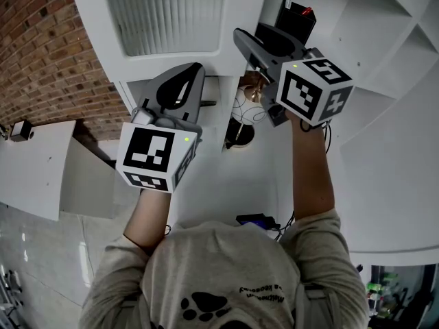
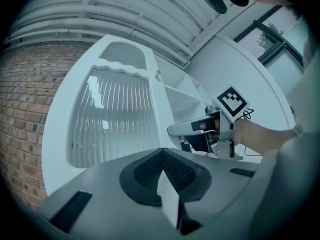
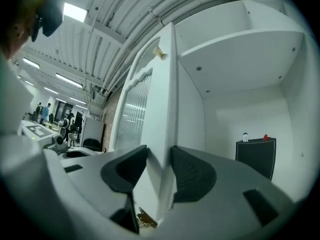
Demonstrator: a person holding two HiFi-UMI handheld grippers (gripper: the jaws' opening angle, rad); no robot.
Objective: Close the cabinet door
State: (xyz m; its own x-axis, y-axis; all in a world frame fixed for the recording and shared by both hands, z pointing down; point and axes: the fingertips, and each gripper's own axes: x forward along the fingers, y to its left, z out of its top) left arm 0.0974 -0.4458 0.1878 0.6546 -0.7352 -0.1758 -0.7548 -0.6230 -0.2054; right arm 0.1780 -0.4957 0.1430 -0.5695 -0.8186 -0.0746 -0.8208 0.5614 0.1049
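The white cabinet door (image 3: 167, 109) with a ribbed glass panel (image 2: 115, 119) stands open, and the head view shows it from above (image 1: 164, 12). My right gripper (image 3: 159, 151) has its two dark pads on either face of the door's free edge, shut on it. It appears in the head view (image 1: 248, 53) and in the left gripper view (image 2: 175, 130) at that edge. My left gripper (image 2: 162, 156) is shut with nothing in it. It hangs in front of the door's glass side (image 1: 186, 81) and does not touch it.
Inside the cabinet a black box (image 3: 256, 156) stands under a shelf (image 3: 240, 54). More white shelves (image 1: 405, 40) lie to the right. A brick wall (image 1: 48, 53) and a white tabletop (image 1: 34, 163) are on the left. A brass fitting (image 3: 145, 219) shows below the jaws.
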